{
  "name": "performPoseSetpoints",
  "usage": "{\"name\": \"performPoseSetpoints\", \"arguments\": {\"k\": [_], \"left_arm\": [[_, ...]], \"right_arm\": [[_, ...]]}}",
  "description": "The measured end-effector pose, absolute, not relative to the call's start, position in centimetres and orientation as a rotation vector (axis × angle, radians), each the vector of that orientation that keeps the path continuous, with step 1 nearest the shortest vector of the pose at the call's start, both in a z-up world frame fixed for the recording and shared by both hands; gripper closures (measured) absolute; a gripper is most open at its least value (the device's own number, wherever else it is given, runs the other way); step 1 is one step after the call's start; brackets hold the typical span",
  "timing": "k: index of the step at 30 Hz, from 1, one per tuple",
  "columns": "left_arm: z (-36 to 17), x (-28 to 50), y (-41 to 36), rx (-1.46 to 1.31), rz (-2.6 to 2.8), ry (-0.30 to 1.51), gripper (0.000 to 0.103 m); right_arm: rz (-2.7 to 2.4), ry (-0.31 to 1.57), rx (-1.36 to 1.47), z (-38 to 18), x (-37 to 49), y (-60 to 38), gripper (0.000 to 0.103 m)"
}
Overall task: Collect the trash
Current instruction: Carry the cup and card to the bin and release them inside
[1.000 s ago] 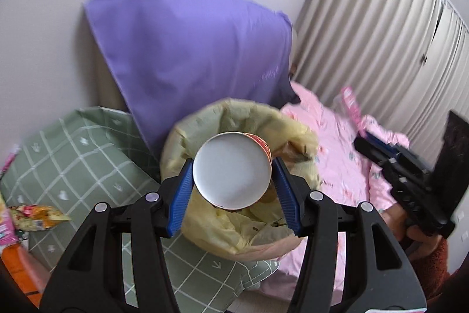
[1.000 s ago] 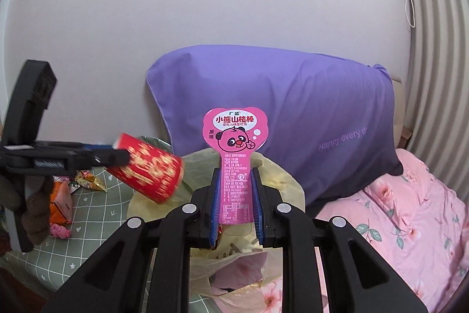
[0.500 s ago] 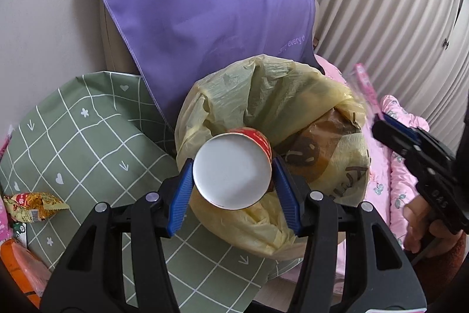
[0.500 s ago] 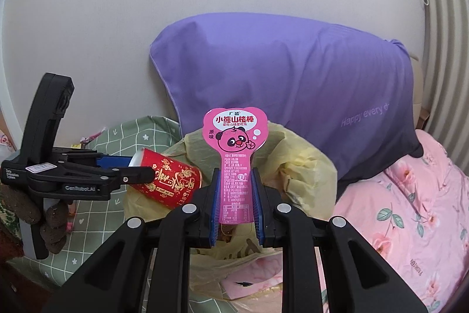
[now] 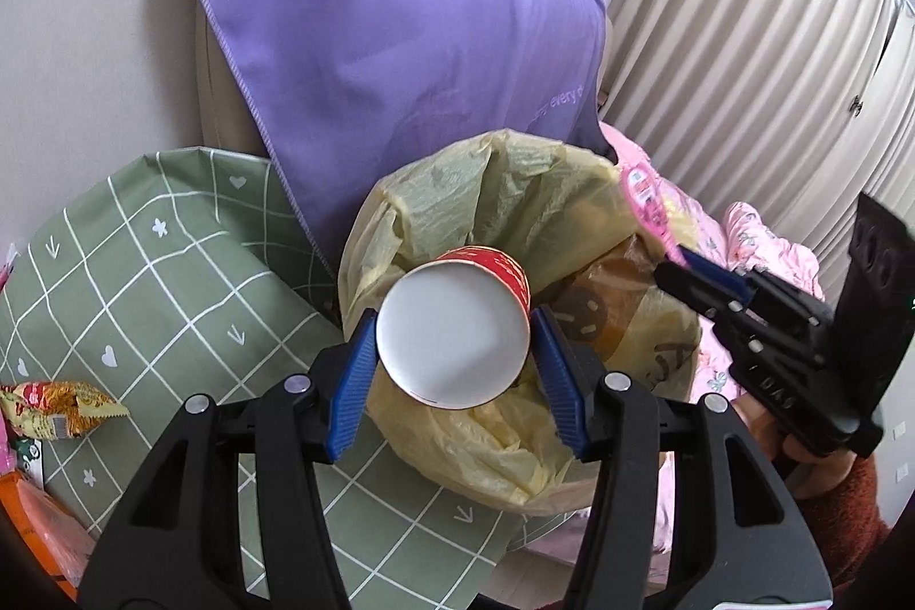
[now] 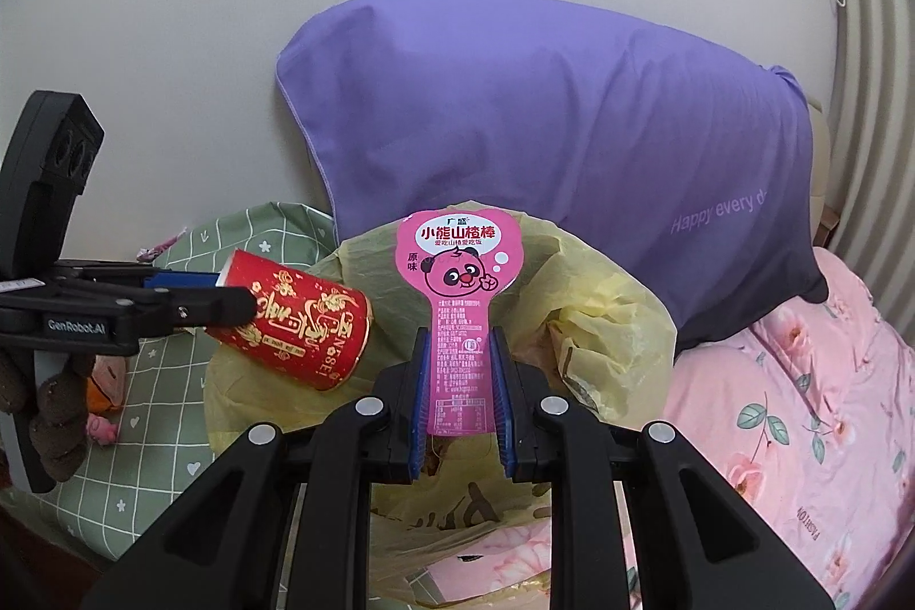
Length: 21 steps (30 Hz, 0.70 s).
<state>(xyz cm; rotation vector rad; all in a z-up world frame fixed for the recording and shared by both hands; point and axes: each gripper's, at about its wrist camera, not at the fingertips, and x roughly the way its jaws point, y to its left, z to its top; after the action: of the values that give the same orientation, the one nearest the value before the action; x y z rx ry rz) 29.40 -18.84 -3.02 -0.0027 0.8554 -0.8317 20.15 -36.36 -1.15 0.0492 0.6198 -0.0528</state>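
Note:
My left gripper (image 5: 454, 353) is shut on a red paper cup (image 5: 452, 333) with gold print, held on its side over the open mouth of a yellow trash bag (image 5: 492, 198). The cup (image 6: 291, 327) and the left gripper (image 6: 229, 307) also show in the right wrist view, at the bag's left rim. My right gripper (image 6: 460, 373) is shut on a pink snack wrapper (image 6: 460, 267) with a panda face, held upright over the near rim of the bag (image 6: 606, 307). In the left wrist view the right gripper (image 5: 686, 275) holds the wrapper (image 5: 646, 198) at the bag's right rim.
A purple pillow (image 6: 560, 141) leans on the wall behind the bag. A green checked cushion (image 5: 154, 267) lies left of it, with a snack packet (image 5: 54, 407) on it. A pink floral bedsheet (image 6: 800, 410) is at the right, curtains (image 5: 772, 67) beyond.
Both grippers have come closer to the bag. The cup now sits lower, over the bag's mouth, and the wrapper has moved in over the bag's rim.

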Motion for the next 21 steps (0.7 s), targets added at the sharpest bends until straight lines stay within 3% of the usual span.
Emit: {"name": "performPoseSetpoints", "arguments": {"k": [6, 9, 13, 21], "left_arm": [[-2.1, 29.8, -18.9, -0.056, -0.862, 0.853, 0.05], [-1.7, 30.0, -18.2, -0.12, -0.879, 0.834, 0.038], [-1.0, 29.8, -17.1, -0.147, -0.847, 0.796, 0.032], [-1.4, 28.9, -13.6, -0.16, -0.715, 0.746, 0.031]], "right_arm": [[-0.053, 0.62, 0.059, -1.3, 20.2, -36.4, 0.081], [-0.053, 0.616, 0.061, -1.3, 20.0, -36.5, 0.068], [-0.059, 0.614, 0.063, -1.2, 19.6, -36.6, 0.068], [-0.04, 0.594, 0.059, -0.6, 19.1, -35.9, 0.068]]}}
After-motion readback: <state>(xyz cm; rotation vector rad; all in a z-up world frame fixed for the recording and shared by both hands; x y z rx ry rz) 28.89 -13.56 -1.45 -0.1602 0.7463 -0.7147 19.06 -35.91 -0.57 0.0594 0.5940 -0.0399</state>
